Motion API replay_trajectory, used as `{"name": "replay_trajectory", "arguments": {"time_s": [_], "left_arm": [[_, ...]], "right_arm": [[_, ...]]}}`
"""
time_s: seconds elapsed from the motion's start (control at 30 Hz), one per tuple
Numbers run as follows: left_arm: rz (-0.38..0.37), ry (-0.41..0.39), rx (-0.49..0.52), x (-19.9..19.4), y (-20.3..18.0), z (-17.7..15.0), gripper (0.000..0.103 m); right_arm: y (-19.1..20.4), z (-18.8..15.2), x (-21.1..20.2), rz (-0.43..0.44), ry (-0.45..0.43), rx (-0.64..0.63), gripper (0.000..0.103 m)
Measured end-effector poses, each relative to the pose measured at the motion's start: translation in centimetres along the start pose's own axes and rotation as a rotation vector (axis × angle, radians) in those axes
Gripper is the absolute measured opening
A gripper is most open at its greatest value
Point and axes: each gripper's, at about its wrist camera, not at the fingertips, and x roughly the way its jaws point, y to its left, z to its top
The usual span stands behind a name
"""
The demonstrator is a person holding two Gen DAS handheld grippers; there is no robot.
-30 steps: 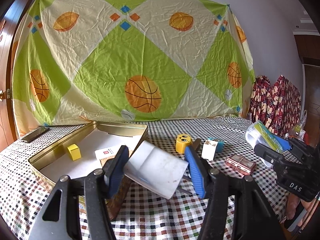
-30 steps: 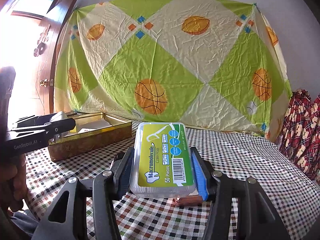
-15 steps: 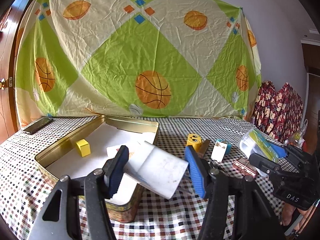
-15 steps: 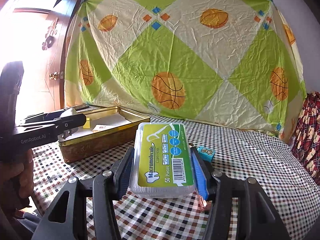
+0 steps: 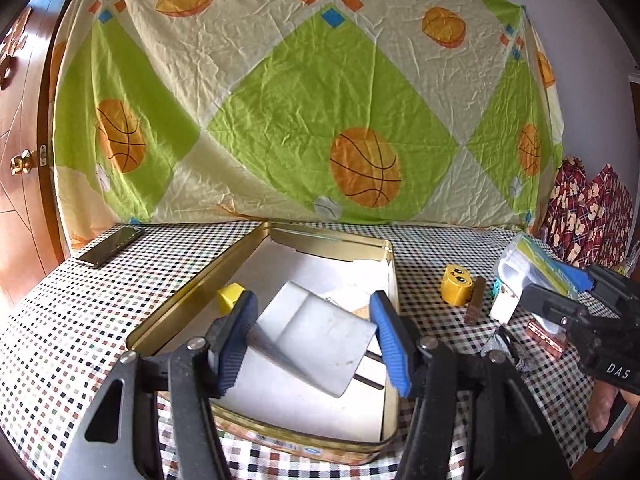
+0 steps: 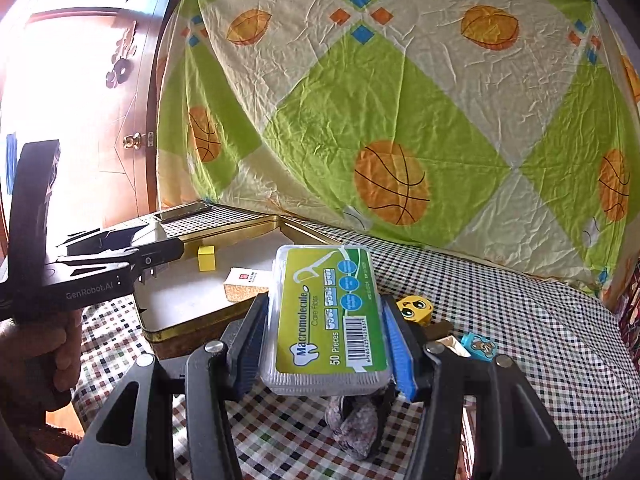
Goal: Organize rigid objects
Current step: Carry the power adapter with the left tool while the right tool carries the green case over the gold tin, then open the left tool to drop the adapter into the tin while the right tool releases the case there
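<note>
My left gripper [image 5: 316, 340] is shut on a white power adapter [image 5: 316, 336] with two prongs, held tilted above the open gold tin [image 5: 256, 248]. The tin holds a yellow cube [image 5: 229, 296] and a small cork-ended white box [image 6: 248, 282]. My right gripper [image 6: 324, 332] is shut on a clear floss-pick box [image 6: 328, 312] with a green label, held above the table to the right of the tin [image 6: 188, 328]. The right gripper also shows in the left wrist view [image 5: 560, 300], still holding the floss-pick box [image 5: 532, 264].
On the checked tablecloth [image 5: 60, 320] right of the tin lie a yellow face block [image 5: 456, 282], a brown bar [image 5: 476, 300], a teal block [image 6: 478, 346], a small white box [image 5: 504, 306], a reddish case [image 5: 546, 338] and a grey stone [image 6: 358, 424]. A dark phone [image 5: 112, 246] lies far left.
My left gripper has carried the adapter from in front of the tin to over its inside. My right gripper has moved nearer the tin with the floss box.
</note>
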Motion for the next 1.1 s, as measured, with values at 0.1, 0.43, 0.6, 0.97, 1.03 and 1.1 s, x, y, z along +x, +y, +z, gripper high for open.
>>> {"name": "replay_trajectory", "arguments": {"time_s": [0.1,0.43,0.6,0.97,1.03,1.1], "left_arm": [[0.012,0.033,0.006,1.0,0.9,0.5,0.058],[0.06,0.137,-0.002,4.9,3.8,1.6,0.058],[0.086,0.182,-0.005,6.3,5.0,2.1,0.058],[0.165,0.086,-0.044,3.3,5.7,1.9,0.098],[0.146,0.059,-0.035,2.2,4.6,1.7,0.098],[0.13,0.028,-0.021,1.0,3.0,1.5,0.098]], "right_arm": [[0.6,1.3,2.0,0.03,0.029,0.006,0.056],[4.5,4.1,9.9,0.053,0.154,-0.037,0.056],[5.9,4.5,13.7,0.077,0.216,0.001,0.056],[5.1,3.2,11.6,0.036,0.201,0.042,0.076],[3.6,2.4,9.3,0.03,0.187,0.05,0.076],[2.1,1.5,6.7,-0.006,0.17,0.056,0.076]]}}
